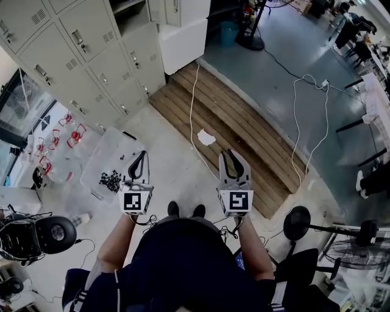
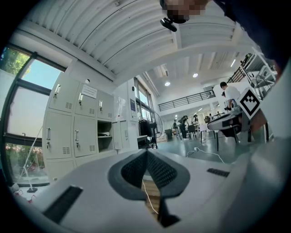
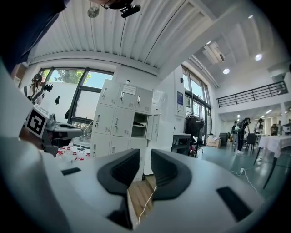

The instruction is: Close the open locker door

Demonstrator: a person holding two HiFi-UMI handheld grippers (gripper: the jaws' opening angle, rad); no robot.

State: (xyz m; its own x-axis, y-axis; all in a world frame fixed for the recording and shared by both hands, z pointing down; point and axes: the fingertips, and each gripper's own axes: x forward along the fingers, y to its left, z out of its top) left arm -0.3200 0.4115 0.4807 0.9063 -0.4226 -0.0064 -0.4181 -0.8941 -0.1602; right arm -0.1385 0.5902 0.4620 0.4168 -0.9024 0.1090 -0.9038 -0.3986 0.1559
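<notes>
The bank of pale grey lockers (image 1: 73,55) stands at the far left, well away from both grippers. One compartment (image 1: 129,11) in it is open; it also shows as the open locker (image 3: 138,125) with its door (image 3: 154,127) swung out to the right, and as the open locker (image 2: 103,134). I hold both grippers side by side in front of the body, over the floor. My left gripper (image 1: 141,153) has its tips together, as the left gripper (image 2: 146,152) shows, and holds nothing. My right gripper (image 1: 231,152) has a narrow empty gap, seen between the right gripper's (image 3: 145,154) fingers.
A wooden slat platform (image 1: 231,134) lies on the floor ahead, with a white cable (image 1: 194,103) and a paper scrap (image 1: 206,138) near it. A clear bin of small black parts (image 1: 113,167) sits left. A white cabinet (image 1: 183,42) adjoins the lockers. Floor fans (image 1: 298,224) stand right.
</notes>
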